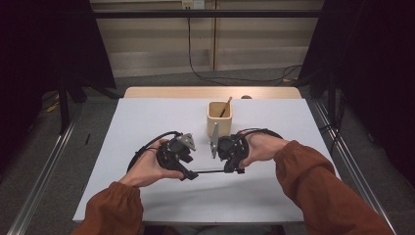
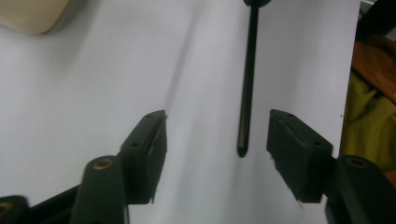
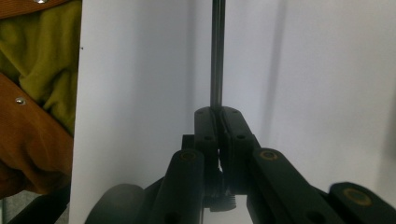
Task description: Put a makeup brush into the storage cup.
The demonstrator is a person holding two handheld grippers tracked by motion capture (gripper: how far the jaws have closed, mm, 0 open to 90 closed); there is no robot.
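A thin black stick point(image 1: 211, 172) lies level just above the white table point(image 1: 147, 122), between my two grippers. My right gripper point(image 1: 234, 170) is shut on one end of it; in the right gripper view the stick point(image 3: 216, 56) runs straight out from the closed right gripper point(image 3: 217, 112). My left gripper point(image 1: 192, 175) is open around the other end. In the left gripper view the stick's tip point(image 2: 243, 140) hangs between the spread jaws of the left gripper point(image 2: 217, 128), nearer the right-hand one and touching neither.
A pale wooden cup point(image 1: 219, 120) stands just beyond the grippers with a brown stick point(image 1: 226, 106) leaning in it; its corner point(image 2: 32, 14) shows in the left gripper view. A small brown object point(image 1: 246, 97) lies at the far edge.
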